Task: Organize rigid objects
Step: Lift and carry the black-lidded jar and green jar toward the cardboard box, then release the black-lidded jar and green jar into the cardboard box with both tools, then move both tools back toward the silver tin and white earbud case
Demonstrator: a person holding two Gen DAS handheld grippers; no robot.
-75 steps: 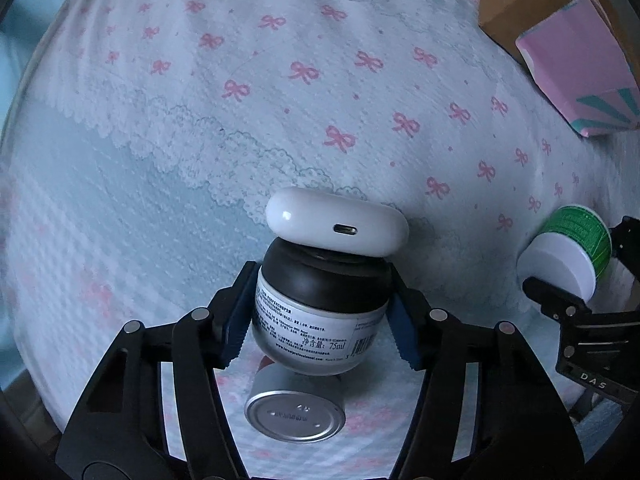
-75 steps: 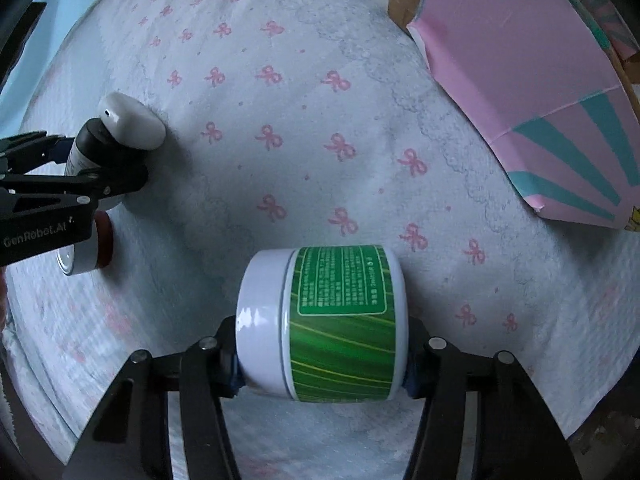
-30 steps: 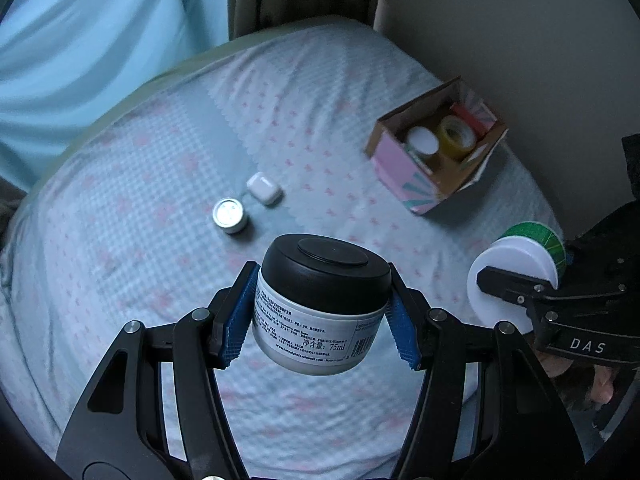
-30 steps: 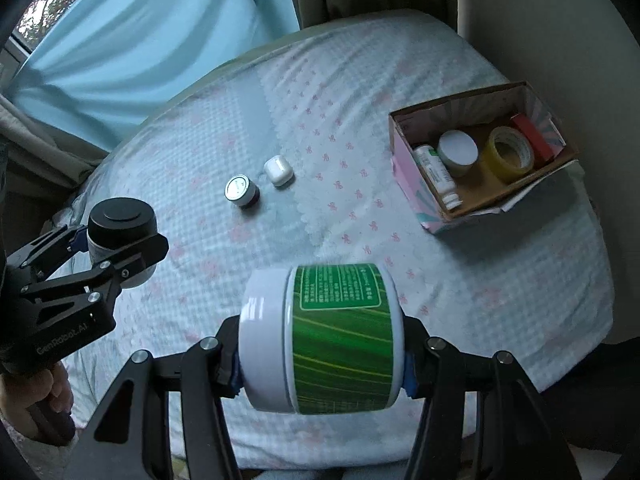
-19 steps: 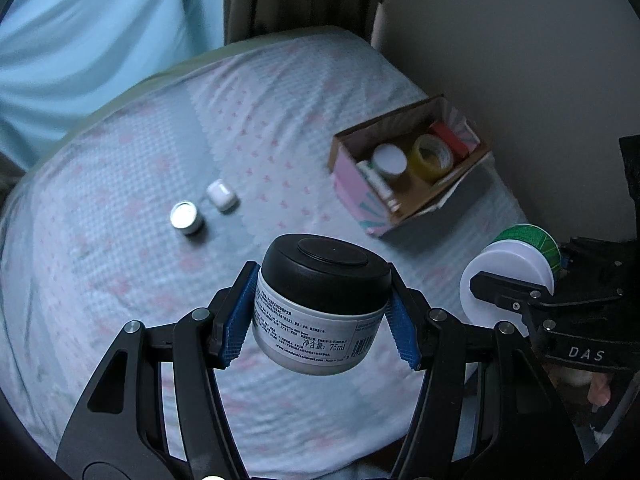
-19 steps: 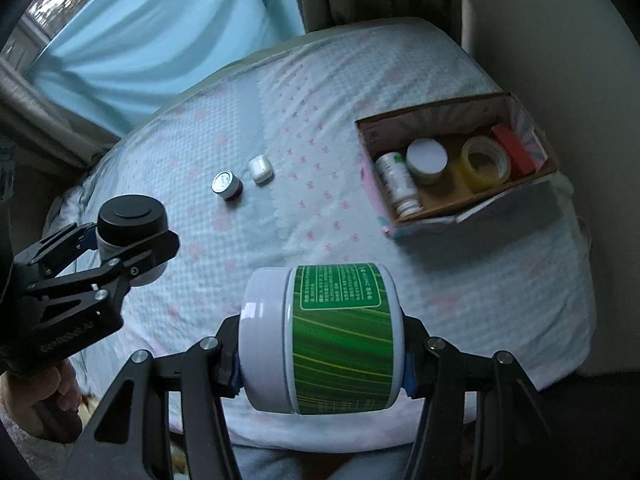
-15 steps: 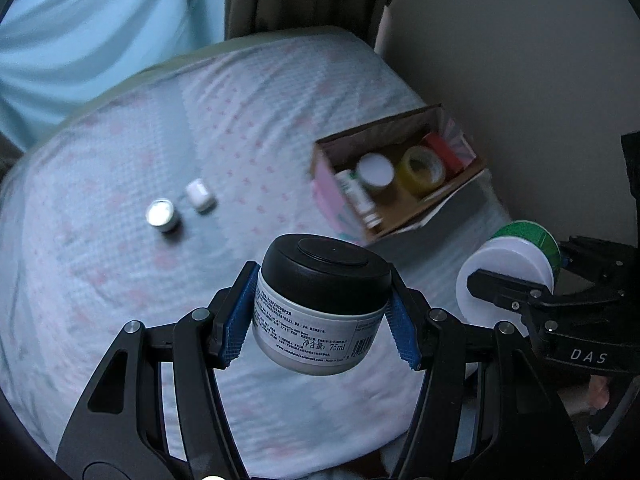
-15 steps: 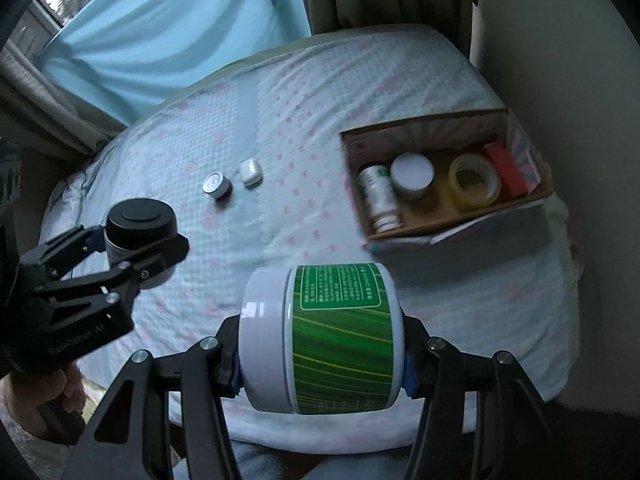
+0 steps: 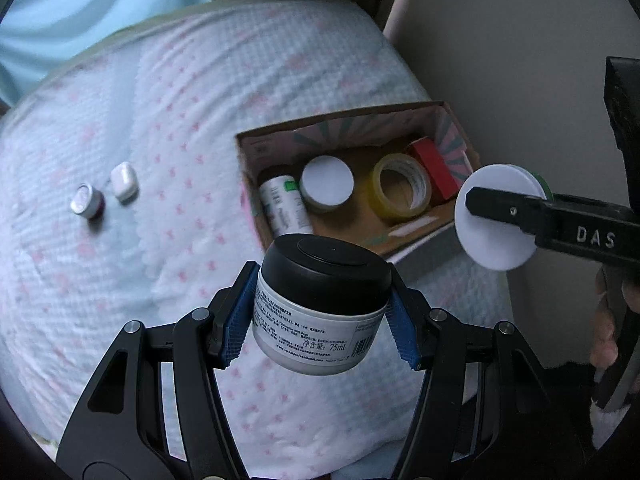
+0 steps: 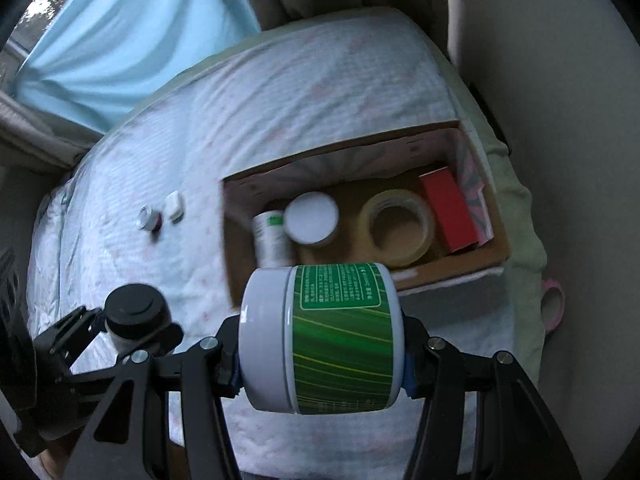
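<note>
My left gripper (image 9: 322, 322) is shut on a white jar with a black lid (image 9: 323, 300), held high above the bed. The right gripper (image 10: 322, 354) is shut on a green-labelled white jar (image 10: 320, 338) lying sideways between its pads. Both hang just in front of an open cardboard box (image 9: 276, 136) (image 10: 500, 240) on the bed. In the left wrist view the green jar's white end (image 9: 498, 216) shows at the right, over the box's near right corner. In the right wrist view the black-lidded jar (image 10: 134, 314) shows at lower left.
The box holds a white bottle (image 10: 270, 240), a white-lidded jar (image 10: 311, 213), a tape roll (image 10: 396, 226) and a red box (image 10: 450, 210). A small silver-lidded tin (image 9: 86, 202) and a white earbud case (image 9: 124, 181) lie on the bow-print bedspread (image 9: 168, 92). A wall stands right of the bed.
Both grippers have swung towards the cardboard box and sunk a little, each still carrying its jar. The box now looks larger and nearer; the tin and earbud case have slid away to the left.
</note>
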